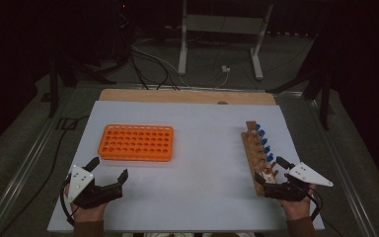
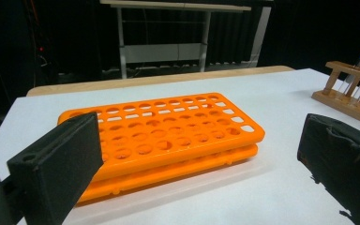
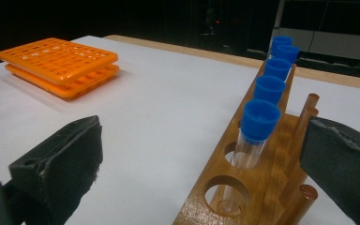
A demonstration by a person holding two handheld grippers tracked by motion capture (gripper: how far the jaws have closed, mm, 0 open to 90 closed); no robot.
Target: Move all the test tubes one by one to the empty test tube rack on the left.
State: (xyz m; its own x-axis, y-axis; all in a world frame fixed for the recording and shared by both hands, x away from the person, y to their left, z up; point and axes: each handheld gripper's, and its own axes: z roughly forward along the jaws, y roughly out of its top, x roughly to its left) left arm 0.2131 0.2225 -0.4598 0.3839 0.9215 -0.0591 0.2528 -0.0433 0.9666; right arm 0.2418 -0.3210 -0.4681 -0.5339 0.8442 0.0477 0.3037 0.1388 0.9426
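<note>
White board (image 1: 202, 163) covers most of the wooden table (image 1: 187, 96) and carries everything else. On its left half lies the orange rack (image 1: 135, 142), flat, its rows of holes unfilled; the left gripper view shows it as two stacked orange plates (image 2: 168, 136). Along the right edge stands the wooden rack (image 1: 256, 155), long and narrow, running away from the person, with five clear tubes with blue caps (image 3: 260, 119) upright in its farther holes. Its two nearest holes hold none. The left gripper (image 1: 109, 172) sits just in front of the orange rack, jaws spread wide and holding nothing. The right gripper (image 1: 271, 174) is at the near end of the wooden rack, jaws wide apart either side of it, gripping nothing.
</note>
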